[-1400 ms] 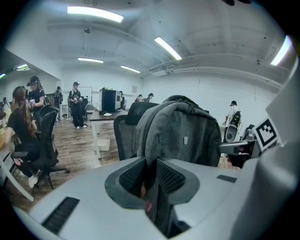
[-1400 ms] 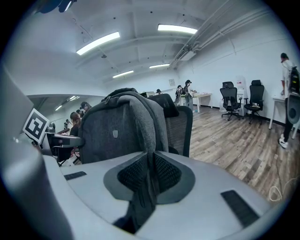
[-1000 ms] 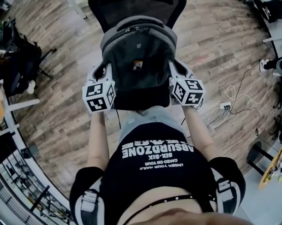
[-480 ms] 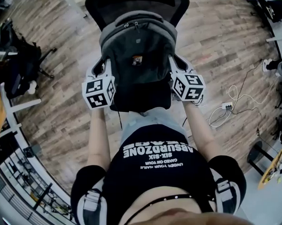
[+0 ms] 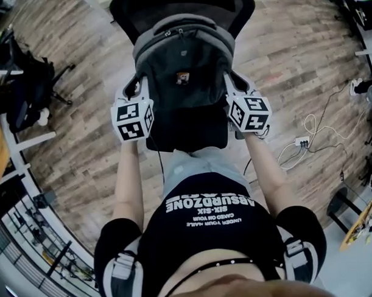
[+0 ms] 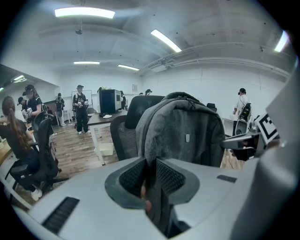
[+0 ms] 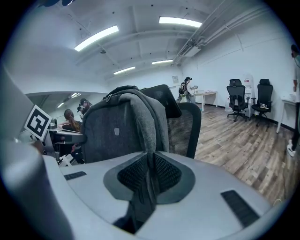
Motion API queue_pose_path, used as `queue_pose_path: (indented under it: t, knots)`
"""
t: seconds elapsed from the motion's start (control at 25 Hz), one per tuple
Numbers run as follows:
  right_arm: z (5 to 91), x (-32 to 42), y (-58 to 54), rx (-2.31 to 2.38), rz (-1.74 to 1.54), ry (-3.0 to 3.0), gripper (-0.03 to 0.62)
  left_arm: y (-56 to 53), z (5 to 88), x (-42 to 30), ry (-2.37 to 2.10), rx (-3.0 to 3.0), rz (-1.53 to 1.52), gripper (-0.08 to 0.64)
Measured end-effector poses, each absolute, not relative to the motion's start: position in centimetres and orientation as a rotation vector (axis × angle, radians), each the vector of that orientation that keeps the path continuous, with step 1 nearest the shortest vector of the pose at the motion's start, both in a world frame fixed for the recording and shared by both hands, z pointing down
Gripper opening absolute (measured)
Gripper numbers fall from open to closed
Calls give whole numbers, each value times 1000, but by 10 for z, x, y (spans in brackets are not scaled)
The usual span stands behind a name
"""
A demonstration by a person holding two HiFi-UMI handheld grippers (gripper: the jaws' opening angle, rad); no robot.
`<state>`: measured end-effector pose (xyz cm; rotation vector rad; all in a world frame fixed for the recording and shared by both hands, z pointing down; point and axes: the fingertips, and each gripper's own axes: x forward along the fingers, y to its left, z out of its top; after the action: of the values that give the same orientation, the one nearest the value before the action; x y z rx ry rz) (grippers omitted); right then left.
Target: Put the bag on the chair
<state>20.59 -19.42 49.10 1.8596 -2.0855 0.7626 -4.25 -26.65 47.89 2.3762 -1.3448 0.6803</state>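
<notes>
A grey backpack [image 5: 181,84] stands upright on the seat of a black mesh office chair [image 5: 179,7], its back against the backrest. My left gripper [image 5: 138,91] is shut on the bag's left shoulder strap [image 6: 152,187], pinched between the ribbed pads. On the other side my right gripper [image 5: 229,91] is shut on the right strap [image 7: 147,185]. In the left gripper view the backpack [image 6: 185,131] rises ahead of the jaws with the chair [image 6: 126,126] behind it. The right gripper view shows the backpack [image 7: 119,129] and the mesh backrest [image 7: 183,126].
Wood floor surrounds the chair. A black office chair [image 5: 30,78] stands at the left, white desks [image 5: 16,139] at lower left. Cables and a power strip [image 5: 302,141] lie on the floor at right. People stand and sit in the room [image 6: 80,108].
The bag and both grippers have shifted slightly toward the chair's backrest; the grips on the straps are unchanged.
</notes>
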Motion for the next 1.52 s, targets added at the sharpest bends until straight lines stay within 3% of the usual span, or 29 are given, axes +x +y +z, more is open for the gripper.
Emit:
queue_pose_path:
  t: [1.52]
  knots:
    - [600, 219, -251, 1698, 837, -1989, 56, -322, 590, -30, -1340, 2195, 778, 72]
